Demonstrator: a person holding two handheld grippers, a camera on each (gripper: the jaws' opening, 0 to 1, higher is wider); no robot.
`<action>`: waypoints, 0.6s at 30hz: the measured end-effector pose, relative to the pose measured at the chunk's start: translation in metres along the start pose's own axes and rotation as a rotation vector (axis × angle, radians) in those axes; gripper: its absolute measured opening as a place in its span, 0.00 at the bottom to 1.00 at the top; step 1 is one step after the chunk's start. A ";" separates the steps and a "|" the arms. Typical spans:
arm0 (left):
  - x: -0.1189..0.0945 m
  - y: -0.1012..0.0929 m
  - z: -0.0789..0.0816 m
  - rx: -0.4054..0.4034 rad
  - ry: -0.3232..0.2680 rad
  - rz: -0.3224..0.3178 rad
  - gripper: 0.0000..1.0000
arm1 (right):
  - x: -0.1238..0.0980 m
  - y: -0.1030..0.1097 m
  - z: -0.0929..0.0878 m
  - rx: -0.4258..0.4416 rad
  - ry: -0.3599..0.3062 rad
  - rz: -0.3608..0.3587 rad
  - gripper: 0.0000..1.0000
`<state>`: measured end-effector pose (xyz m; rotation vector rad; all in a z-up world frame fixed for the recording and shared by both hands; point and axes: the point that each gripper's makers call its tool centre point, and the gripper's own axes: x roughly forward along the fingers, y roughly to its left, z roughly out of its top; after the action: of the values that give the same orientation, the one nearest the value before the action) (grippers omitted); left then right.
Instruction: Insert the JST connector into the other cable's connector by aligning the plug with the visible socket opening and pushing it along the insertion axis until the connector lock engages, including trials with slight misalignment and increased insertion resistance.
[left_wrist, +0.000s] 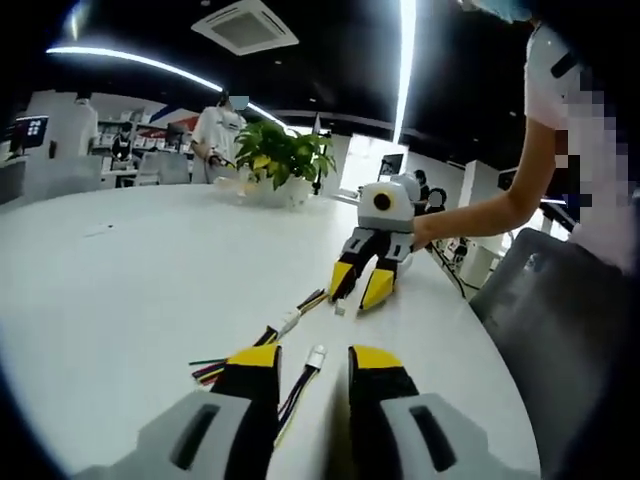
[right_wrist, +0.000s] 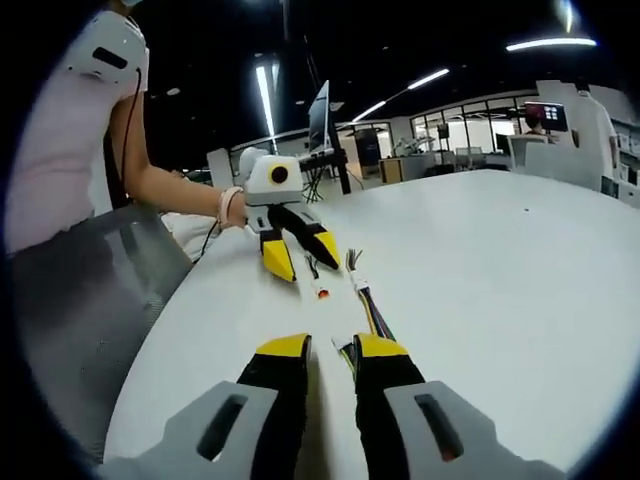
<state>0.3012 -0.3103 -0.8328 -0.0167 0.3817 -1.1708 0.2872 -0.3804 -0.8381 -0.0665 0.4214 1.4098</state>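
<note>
1. In the left gripper view, the left gripper (left_wrist: 312, 372) sits low over the white table (left_wrist: 130, 290). Its two yellow-tipped jaws stand apart with a clear gap, and they hold nothing.
2. A cable with a white connector (left_wrist: 316, 357) lies flat on the table, right in the gap between those jaws. Its colored wires run back toward the camera.
3. A second cable with a white connector (left_wrist: 289, 322) lies just past the left jaw tip, a little to the left. Its wires fan out across the table.
4. Farther along the table is the right gripper (left_wrist: 360, 290), held by a person's hand (left_wrist: 425, 228). Its jaws are spread and point down at the table, near a small white piece (left_wrist: 340, 308).
5. A green plant (left_wrist: 283, 155) stands at the far side of the table.
6. In the right gripper view, the right gripper (right_wrist: 328, 350) has its jaws apart and grips nothing.
7. A wire bundle (right_wrist: 372, 315) runs up from beside the right jaw to a white connector (right_wrist: 357, 282).
8. The left gripper (right_wrist: 300, 258) is ahead, jaws open, with a small connector (right_wrist: 320, 291) lying just below its tips.
</note>
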 end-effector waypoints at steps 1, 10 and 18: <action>0.000 0.001 0.000 0.001 0.002 0.005 0.20 | 0.000 0.000 0.000 -0.002 0.000 -0.001 0.13; 0.005 0.000 -0.005 0.022 0.013 -0.008 0.16 | 0.001 0.000 -0.003 -0.019 -0.007 -0.004 0.08; 0.007 0.000 -0.007 0.038 0.019 -0.008 0.11 | 0.002 -0.001 -0.004 -0.046 0.001 -0.009 0.06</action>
<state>0.3012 -0.3149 -0.8412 0.0260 0.3761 -1.1869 0.2873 -0.3797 -0.8426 -0.1057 0.3890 1.4112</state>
